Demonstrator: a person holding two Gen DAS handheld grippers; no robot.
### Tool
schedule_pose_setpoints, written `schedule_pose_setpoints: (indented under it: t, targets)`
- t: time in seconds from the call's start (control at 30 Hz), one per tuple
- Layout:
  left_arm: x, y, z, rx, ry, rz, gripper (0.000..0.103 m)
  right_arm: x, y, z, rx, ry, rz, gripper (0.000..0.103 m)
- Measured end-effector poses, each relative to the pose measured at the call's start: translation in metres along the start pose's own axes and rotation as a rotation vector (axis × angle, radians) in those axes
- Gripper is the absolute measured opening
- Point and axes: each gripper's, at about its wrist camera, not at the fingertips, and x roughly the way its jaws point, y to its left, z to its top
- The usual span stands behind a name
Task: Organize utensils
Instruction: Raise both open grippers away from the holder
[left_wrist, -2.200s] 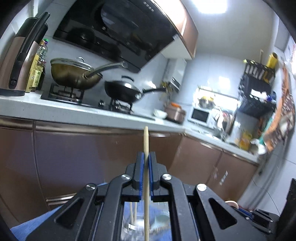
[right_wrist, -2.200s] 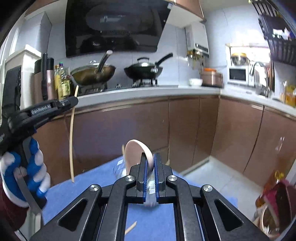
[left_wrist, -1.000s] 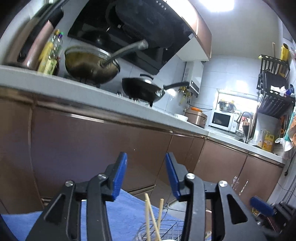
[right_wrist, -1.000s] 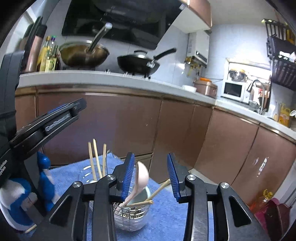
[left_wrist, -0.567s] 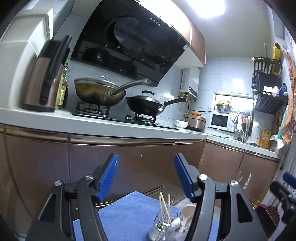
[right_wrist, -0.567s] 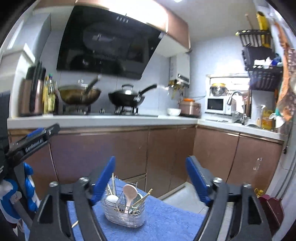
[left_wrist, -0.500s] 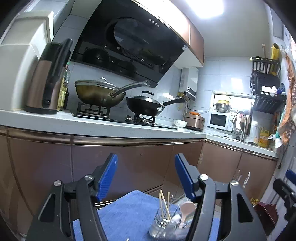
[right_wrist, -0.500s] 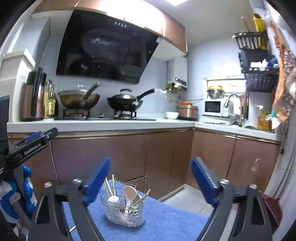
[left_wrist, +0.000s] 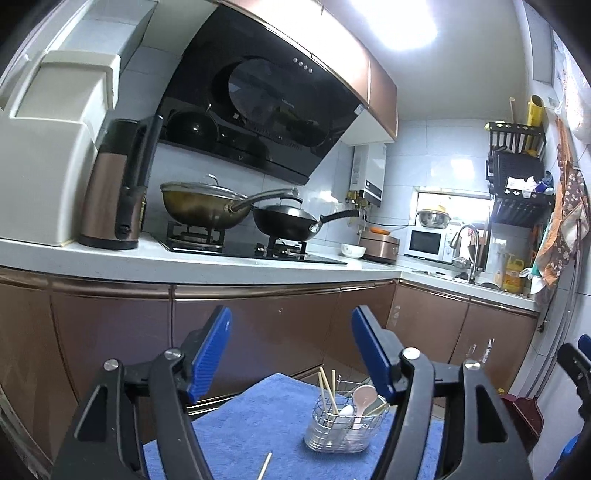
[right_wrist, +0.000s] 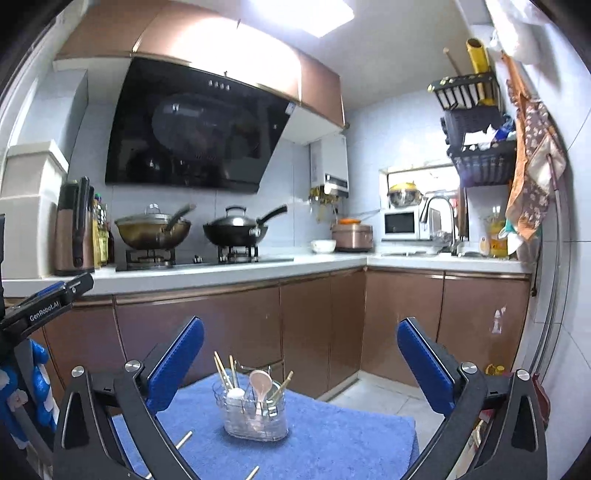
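A clear utensil holder (right_wrist: 255, 417) stands on a blue cloth (right_wrist: 332, 443); it also shows in the left wrist view (left_wrist: 345, 428). It holds wooden chopsticks (right_wrist: 223, 371), a pink spoon (right_wrist: 260, 384) and a white spoon (right_wrist: 235, 393). Loose chopsticks (right_wrist: 183, 440) lie on the cloth in front of it, one in the left wrist view (left_wrist: 265, 465). My left gripper (left_wrist: 291, 354) is open and empty, raised back from the holder. My right gripper (right_wrist: 301, 363) is wide open and empty, also above and behind it.
Brown cabinets (right_wrist: 236, 325) and a white counter (right_wrist: 221, 269) with two woks (right_wrist: 232, 225) on a stove run behind the cloth. A sink (right_wrist: 439, 221) and microwave (right_wrist: 400, 223) sit at the right. Tiled floor (right_wrist: 373, 398) lies right of the cloth.
Both grippers let go of a chopstick and the pink spoon into the holder, opened wide, and pulled up and back. The holder now looks smaller and farther away.
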Motion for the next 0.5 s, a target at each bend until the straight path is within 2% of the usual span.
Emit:
schedule_pose_setpoints:
  t: [0.23, 0.5]
  targets:
    - [-0.022, 0.011, 0.003, 0.002, -0.015, 0.003, 0.066, -0.026, 0.004, 0.001, 0.020, -0.043, 0.025, 0.103]
    - [-0.041, 0.021, 0.002, -0.010, -0.011, -0.015, 0.066, -0.045, 0.003, -0.004, 0.045, -0.107, 0.010, 0.103]
